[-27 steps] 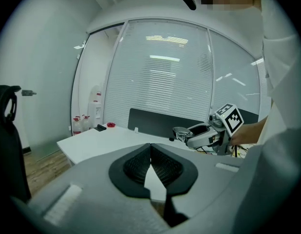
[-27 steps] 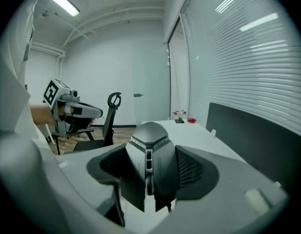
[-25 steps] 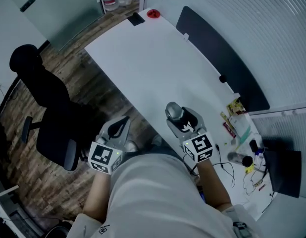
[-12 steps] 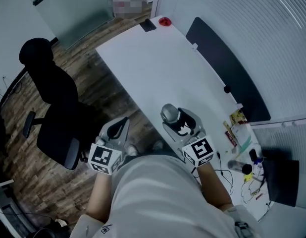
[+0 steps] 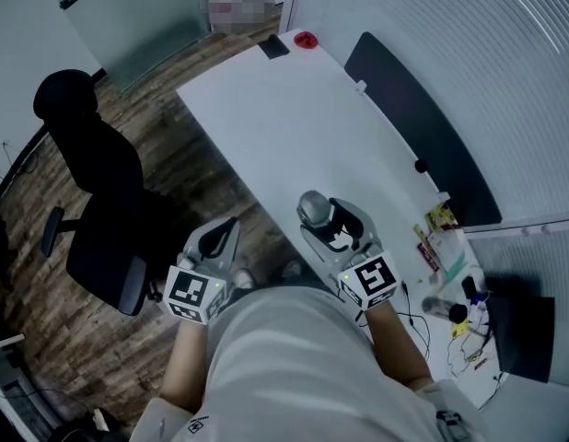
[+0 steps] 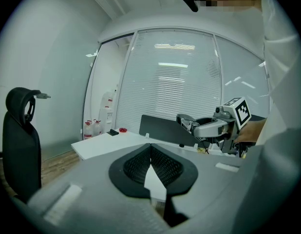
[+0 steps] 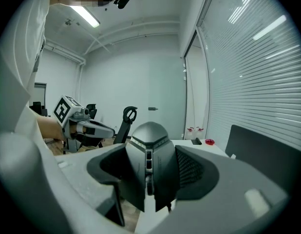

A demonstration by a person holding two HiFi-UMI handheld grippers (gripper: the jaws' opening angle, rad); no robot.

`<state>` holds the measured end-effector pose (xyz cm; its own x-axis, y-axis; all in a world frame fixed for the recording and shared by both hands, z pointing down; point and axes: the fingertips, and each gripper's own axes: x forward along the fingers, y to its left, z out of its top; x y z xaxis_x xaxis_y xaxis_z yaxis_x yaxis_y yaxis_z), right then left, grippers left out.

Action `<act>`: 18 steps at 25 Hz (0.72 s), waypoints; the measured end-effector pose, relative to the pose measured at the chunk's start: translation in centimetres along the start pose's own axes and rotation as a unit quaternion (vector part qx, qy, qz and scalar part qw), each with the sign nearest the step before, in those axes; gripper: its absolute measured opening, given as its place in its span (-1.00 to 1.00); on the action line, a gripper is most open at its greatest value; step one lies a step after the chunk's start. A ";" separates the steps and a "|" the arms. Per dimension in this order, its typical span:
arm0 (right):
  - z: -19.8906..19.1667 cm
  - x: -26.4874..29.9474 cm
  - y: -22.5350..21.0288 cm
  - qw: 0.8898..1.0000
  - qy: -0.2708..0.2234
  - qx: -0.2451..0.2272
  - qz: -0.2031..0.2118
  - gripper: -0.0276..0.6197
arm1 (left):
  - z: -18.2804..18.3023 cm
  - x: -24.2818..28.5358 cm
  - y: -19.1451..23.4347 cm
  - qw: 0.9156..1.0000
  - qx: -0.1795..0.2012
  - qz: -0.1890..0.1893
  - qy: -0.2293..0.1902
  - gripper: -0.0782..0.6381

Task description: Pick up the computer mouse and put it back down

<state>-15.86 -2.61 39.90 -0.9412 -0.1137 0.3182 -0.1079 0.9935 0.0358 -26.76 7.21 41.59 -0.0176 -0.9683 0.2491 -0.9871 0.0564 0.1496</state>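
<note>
Computer mouse [image 7: 148, 147] clamped in right hand-held gripper [image 7: 149, 179]; left hand-held gripper [image 6: 150, 165] closed, empty

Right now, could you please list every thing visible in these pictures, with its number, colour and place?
computer mouse: one, dark grey, between the right gripper's jaws, at the desk's near edge
desk: one, white, centre
office chair: one, black, left of the desk
dark panel: one, along the desk's side by the blinds
round object: one, red, desk's far corner
flat object: one, black, beside the round object
cables and small items: several, mixed colours, desk's right end
left gripper: one, grey, shut, empty, beside the desk
right gripper: one, grey, shut on the computer mouse
</note>
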 end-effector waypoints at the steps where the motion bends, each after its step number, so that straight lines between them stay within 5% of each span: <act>1: -0.1 -0.1 -0.2 1.000 0.000 0.001 -0.002 0.03 | 0.0 0.1 -0.1 1.000 0.000 -0.002 0.001 -0.76; 18: -5.1 -5.6 -5.9 0.991 0.028 0.058 -0.115 0.03 | -0.4 4.7 -4.4 0.995 0.026 -0.083 0.041 -0.76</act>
<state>-8.35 -7.83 42.76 -0.8690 -0.3336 0.3656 -0.3564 0.9343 0.0054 -22.48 2.48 42.52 0.1568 -0.9398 0.3035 -0.9824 -0.1167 0.1460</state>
